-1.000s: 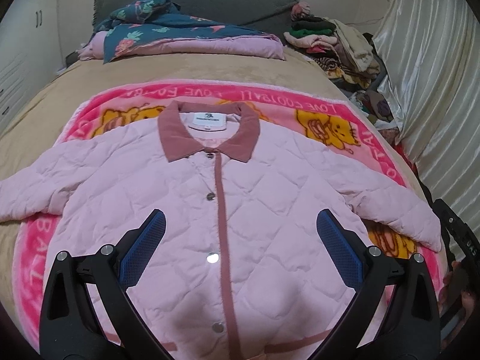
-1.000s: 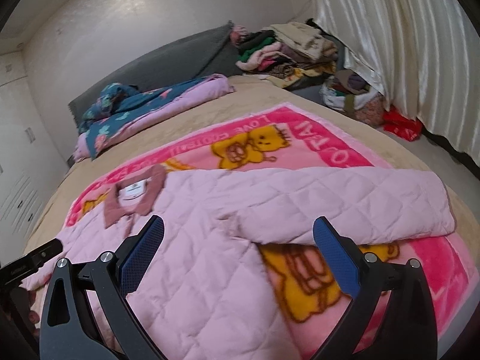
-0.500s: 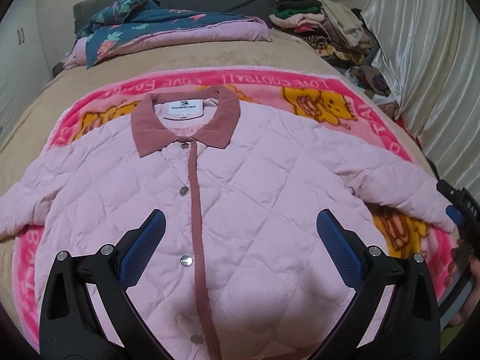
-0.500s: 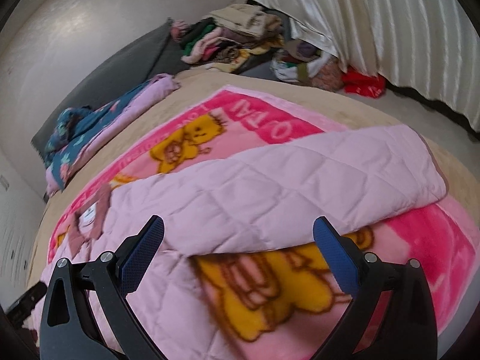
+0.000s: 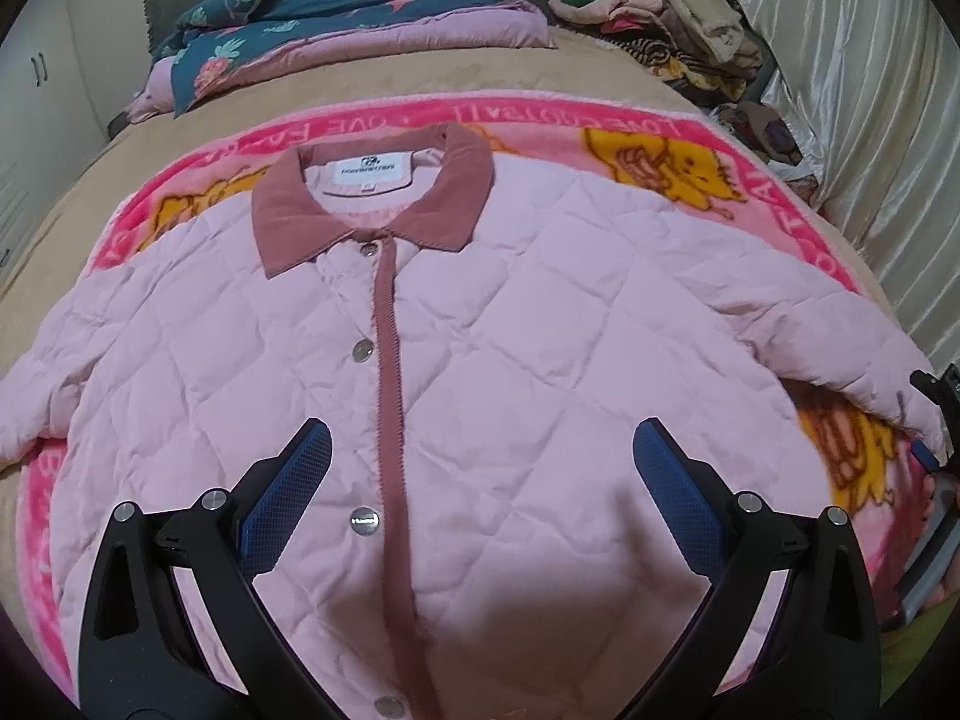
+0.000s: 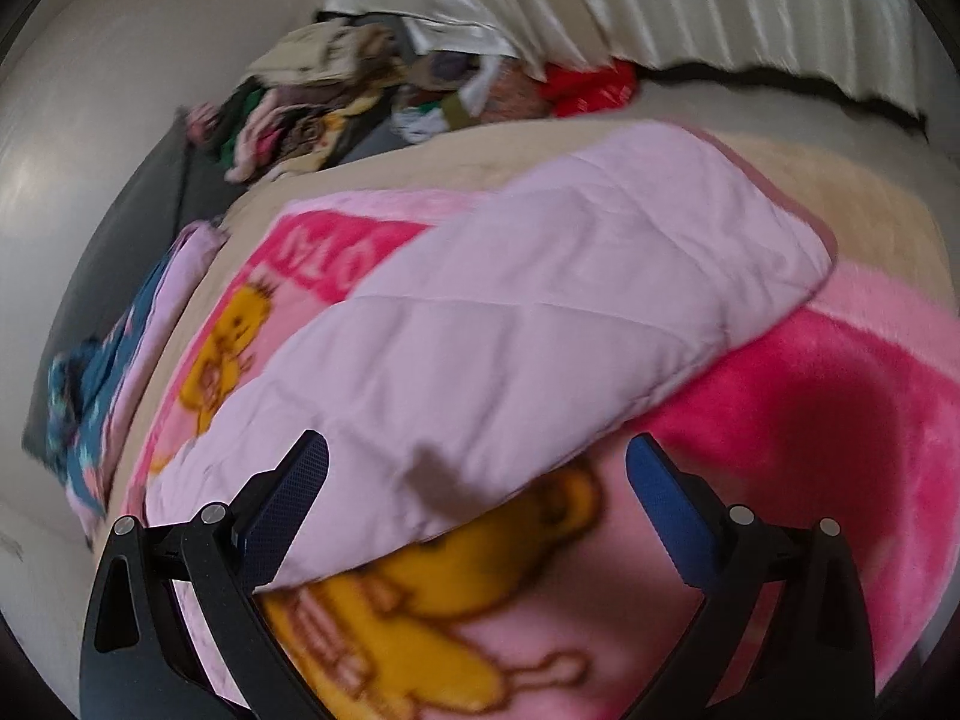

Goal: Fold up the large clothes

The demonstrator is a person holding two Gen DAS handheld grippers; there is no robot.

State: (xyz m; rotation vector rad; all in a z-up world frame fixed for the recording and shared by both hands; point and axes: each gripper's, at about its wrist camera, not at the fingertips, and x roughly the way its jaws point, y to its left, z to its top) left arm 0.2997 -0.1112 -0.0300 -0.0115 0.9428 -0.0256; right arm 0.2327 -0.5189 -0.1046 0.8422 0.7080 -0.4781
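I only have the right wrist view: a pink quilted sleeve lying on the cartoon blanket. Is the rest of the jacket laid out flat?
Observer: Yes. The left wrist view shows the pink quilted jacket spread front-up, collar at the far end.
Operator: Snaps done up?
Observer: The placket looks closed, with silver snaps beside the dark pink strip.
Operator: Where's the left hand-held gripper?
Observer: The left hand-held gripper is open over the jacket's lower front, gripping nothing.
Operator: And the other sleeve?
Observer: It extends out to the opposite side, running past the blanket's edge.
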